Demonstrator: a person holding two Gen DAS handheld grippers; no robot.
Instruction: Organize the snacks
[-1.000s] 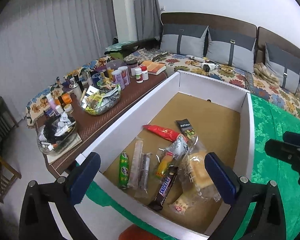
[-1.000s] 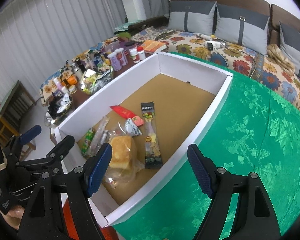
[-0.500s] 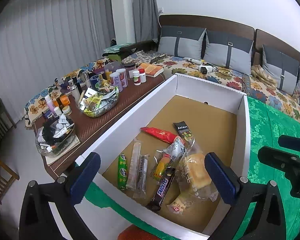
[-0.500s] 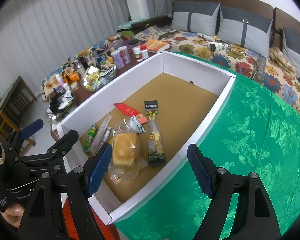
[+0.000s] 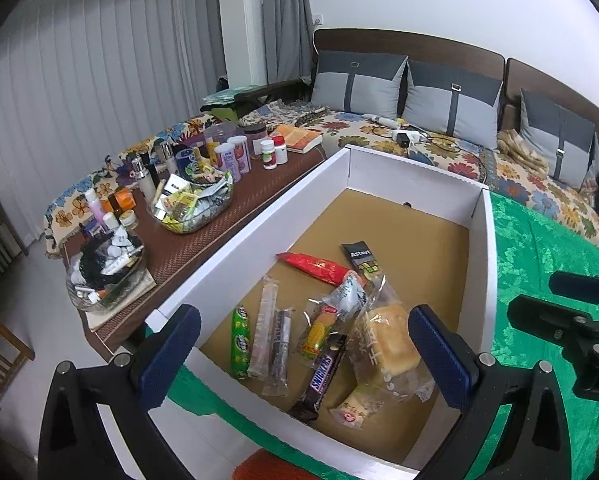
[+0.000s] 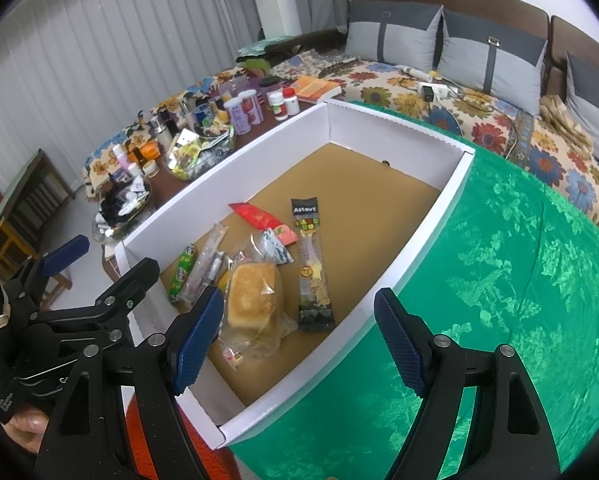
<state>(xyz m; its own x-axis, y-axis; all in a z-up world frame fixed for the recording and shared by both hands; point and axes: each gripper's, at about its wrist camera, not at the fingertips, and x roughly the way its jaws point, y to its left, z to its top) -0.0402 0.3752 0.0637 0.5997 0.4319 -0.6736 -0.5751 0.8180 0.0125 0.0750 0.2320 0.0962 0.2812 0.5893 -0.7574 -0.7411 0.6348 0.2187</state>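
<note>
1. My left tongs [image 5: 303, 344] gape wide and empty above the near end of the white box [image 5: 255, 236].
2. My right tongs [image 6: 299, 336] gape wide too, gripping nothing.
3. The snacks [image 5: 323, 320] lie clustered on the box's brown floor, the bagged bun [image 6: 251, 296] nearest.

One white box [image 5: 481, 264] holds nine wrapped snacks: one bagged bread roll [image 5: 387, 344], one Snickers bar [image 5: 323, 376], one corn-print packet [image 5: 317, 330], one green stick [image 5: 240, 338], two clear-wrapped sticks [image 5: 264, 328], one red packet [image 5: 313, 266], one black Astavt packet [image 6: 311, 264] and one silvery packet [image 5: 349, 292]. Three grey pillows [image 5: 357, 82] line the sofa.
</note>
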